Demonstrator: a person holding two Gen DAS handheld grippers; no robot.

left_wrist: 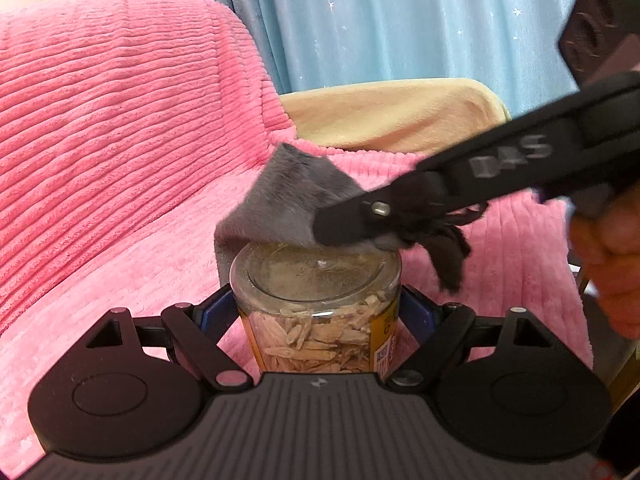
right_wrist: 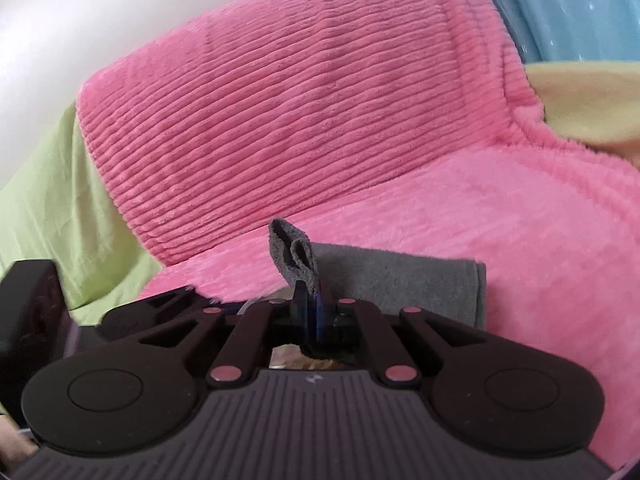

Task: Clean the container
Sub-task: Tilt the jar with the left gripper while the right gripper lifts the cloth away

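Observation:
A clear jar [left_wrist: 320, 312] with pale dried flakes inside and a yellow label stands bottom-up between the fingers of my left gripper [left_wrist: 320, 308], which is shut on its sides. A grey cloth [left_wrist: 288, 204] lies against the jar's upturned clear base. My right gripper [left_wrist: 340, 226] comes in from the right and is shut on that cloth. In the right wrist view the right gripper [right_wrist: 310, 304] pinches a folded edge of the grey cloth [right_wrist: 400, 280], which spreads out to the right. The jar is almost wholly hidden under the gripper there.
A pink ribbed cushion [left_wrist: 120, 100] and pink fleece blanket [right_wrist: 520, 240] fill the background. A pale yellow cushion [left_wrist: 392, 116] and a blue star curtain [left_wrist: 400, 20] lie behind. Green fabric [right_wrist: 48, 220] shows at left. A hand [left_wrist: 608, 264] holds the right gripper.

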